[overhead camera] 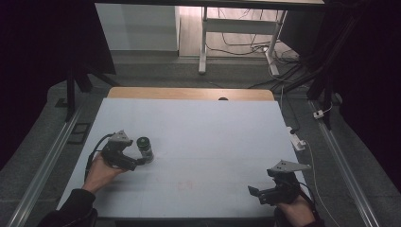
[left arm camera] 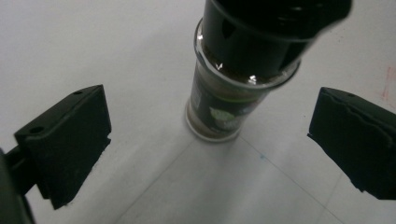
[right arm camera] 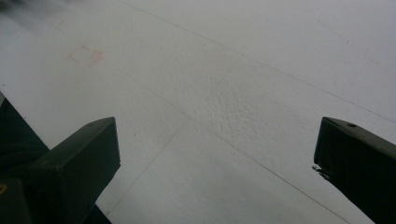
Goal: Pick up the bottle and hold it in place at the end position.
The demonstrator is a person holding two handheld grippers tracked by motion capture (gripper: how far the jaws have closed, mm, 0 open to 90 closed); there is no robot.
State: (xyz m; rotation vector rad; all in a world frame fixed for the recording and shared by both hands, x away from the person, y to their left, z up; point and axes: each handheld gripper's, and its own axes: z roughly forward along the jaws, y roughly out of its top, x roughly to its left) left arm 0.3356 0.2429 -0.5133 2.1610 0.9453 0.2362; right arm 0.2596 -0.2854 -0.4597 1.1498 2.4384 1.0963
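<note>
- The jar carries a dark label with small white print down one side and a pale green mark near its base; in the left gripper view the print is too small and blurred to read.
- The faint red mark on the worktop forms no legible letters.
</note>
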